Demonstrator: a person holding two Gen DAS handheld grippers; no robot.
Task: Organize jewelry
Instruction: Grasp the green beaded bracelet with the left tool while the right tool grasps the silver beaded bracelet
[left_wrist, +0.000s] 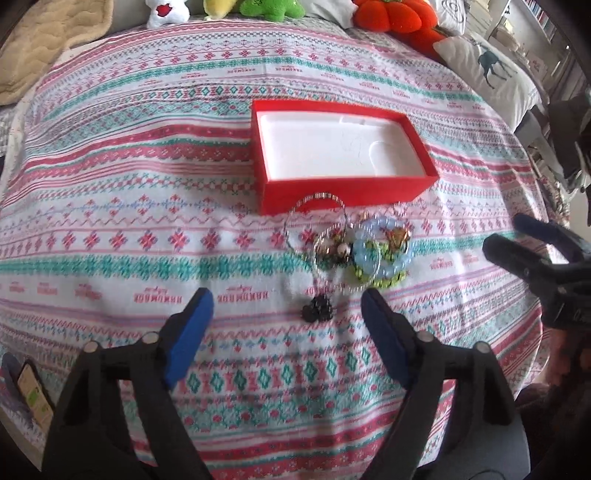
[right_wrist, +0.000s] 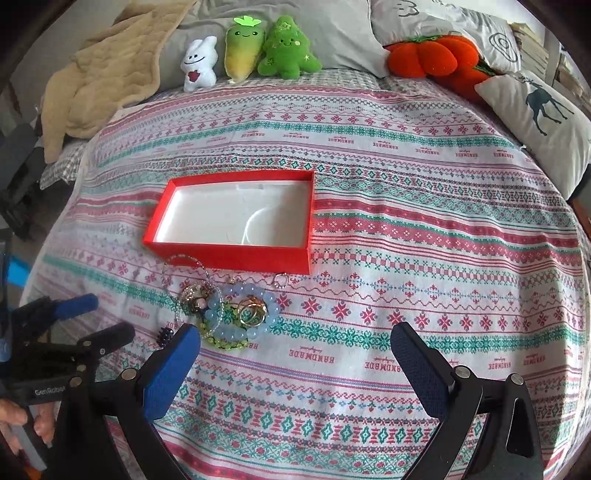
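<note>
Open red box, white-lined and empty, lies flat. Just in front of its near wall: tangled jewelry pile with pale blue bead bracelet, gold rings, silver chain; small ring apart.

Each wrist camera looks steeply down along its fingers, close over the patterned bedspread; both face twelve o'clock. Both share the red box and jewelry heap.

The bedspread carries the red word "HANDMADE", printed again and again in rows; from both views it reads upside down. On the black body of the left gripper, in the right wrist view, stands "GenRobot" in white letters
</note>
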